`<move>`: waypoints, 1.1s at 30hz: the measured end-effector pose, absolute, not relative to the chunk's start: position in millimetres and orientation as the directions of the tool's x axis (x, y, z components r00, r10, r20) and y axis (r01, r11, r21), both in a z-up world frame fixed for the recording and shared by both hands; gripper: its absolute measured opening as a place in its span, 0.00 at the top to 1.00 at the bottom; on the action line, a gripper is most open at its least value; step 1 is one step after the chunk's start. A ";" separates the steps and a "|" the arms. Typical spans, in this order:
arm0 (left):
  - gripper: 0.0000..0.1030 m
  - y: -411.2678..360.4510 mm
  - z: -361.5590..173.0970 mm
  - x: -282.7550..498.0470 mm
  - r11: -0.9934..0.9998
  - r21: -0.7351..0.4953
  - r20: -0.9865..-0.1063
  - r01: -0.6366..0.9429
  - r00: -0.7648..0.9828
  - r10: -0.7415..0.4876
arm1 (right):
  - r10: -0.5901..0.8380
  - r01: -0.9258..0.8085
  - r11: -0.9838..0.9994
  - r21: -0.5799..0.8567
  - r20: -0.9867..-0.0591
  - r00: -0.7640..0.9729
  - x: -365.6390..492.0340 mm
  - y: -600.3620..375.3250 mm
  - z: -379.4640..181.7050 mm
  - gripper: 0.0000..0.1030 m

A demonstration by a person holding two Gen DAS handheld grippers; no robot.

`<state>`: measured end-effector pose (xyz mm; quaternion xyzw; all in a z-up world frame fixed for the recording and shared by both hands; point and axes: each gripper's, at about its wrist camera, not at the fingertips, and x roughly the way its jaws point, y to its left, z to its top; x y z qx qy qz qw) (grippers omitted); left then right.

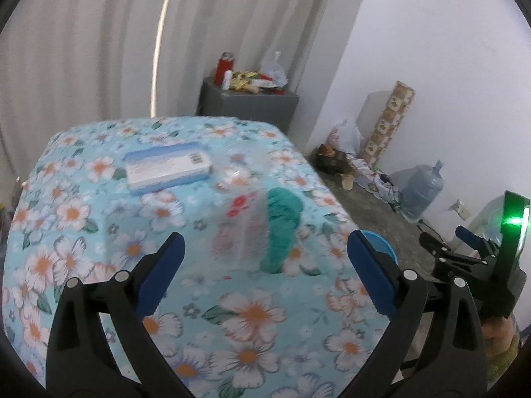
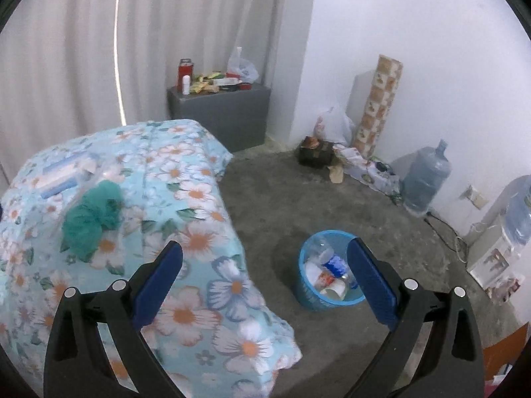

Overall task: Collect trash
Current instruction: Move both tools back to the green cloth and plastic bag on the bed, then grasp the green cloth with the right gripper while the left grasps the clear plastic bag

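Observation:
On the floral-covered table (image 1: 99, 219) lie a clear plastic wrapper with red print (image 1: 242, 229), a crumpled green net (image 1: 282, 229) beside it, and a flat blue-and-white box (image 1: 167, 170) farther back. My left gripper (image 1: 265, 262) is open and empty, just short of the wrapper. My right gripper (image 2: 265, 268) is open and empty, past the table's right corner (image 2: 232, 232), above the floor. A blue trash basket (image 2: 307, 293) on the floor holds bottles and cups. The green net (image 2: 91, 219) and the box (image 2: 63, 174) also show in the right wrist view.
A grey cabinet (image 2: 220, 112) with clutter on top stands by the curtain. Bags, a patterned roll (image 2: 376, 106) and a water jug (image 2: 424, 179) line the white wall. A water dispenser (image 2: 504, 229) stands at far right. The right gripper's body (image 1: 471, 258) shows in the left wrist view.

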<state>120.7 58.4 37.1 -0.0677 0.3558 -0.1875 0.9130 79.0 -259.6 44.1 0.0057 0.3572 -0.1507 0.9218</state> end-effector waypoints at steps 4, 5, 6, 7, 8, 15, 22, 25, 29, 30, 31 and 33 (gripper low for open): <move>0.09 72.2 28.7 119.9 0.930 -0.261 -0.636 0.258 0.679 -0.367 | -0.164 0.216 0.976 -0.005 -0.669 0.725 80.0 -257.4 45.8 0.06; 0.09 75.3 26.6 120.0 0.934 -0.253 -0.636 0.251 0.684 -0.356 | -0.130 0.203 0.979 0.030 -0.672 0.729 80.3 -258.4 44.5 0.06; 0.09 77.3 25.1 119.7 0.937 -0.247 -0.636 0.246 0.688 -0.348 | -0.085 0.186 0.979 0.081 -0.672 0.736 79.7 -261.4 42.7 0.06; 0.09 79.8 23.7 119.8 0.940 -0.243 -0.636 0.240 0.692 -0.341 | -0.029 0.168 0.975 0.146 -0.662 0.749 78.0 -267.7 41.5 0.06; 0.09 84.1 21.9 119.7 0.941 -0.246 -0.634 0.231 0.696 -0.337 | -0.008 0.163 0.971 0.175 -0.657 0.754 78.5 -269.7 40.6 0.06; 0.09 113.9 9.6 120.1 0.918 -0.343 -0.607 0.198 0.699 -0.378 | 0.134 0.120 0.941 0.316 -0.675 0.725 98.1 -273.5 31.1 0.06; 0.09 128.5 0.1 123.4 0.874 -0.422 -0.578 0.241 0.671 -0.464 | 0.402 0.032 0.845 0.534 -0.674 0.620 135.5 -254.3 11.2 0.07; 0.09 124.8 -0.3 117.6 0.853 -0.420 -0.546 0.311 0.664 -0.511 | 0.489 0.025 0.792 0.609 -0.659 0.571 152.5 -244.2 0.2 0.08; 0.09 110.0 1.1 101.8 0.832 -0.361 -0.513 0.422 0.655 -0.555 | 0.578 0.042 0.723 0.690 -0.637 0.510 176.6 -232.7 -15.3 0.12; 0.09 102.5 0.2 98.1 0.833 -0.321 -0.514 0.451 0.655 -0.553 | 0.598 0.054 0.704 0.708 -0.633 0.491 183.6 -230.8 -20.8 0.14; 0.09 97.1 -0.9 96.6 0.837 -0.289 -0.522 0.465 0.656 -0.545 | 0.614 0.069 0.690 0.720 -0.634 0.471 189.9 -227.8 -26.9 0.15; 0.09 85.4 -3.8 95.3 0.845 -0.223 -0.537 0.486 0.662 -0.522 | 0.642 0.091 0.665 0.741 -0.630 0.438 201.2 -224.5 -36.0 0.18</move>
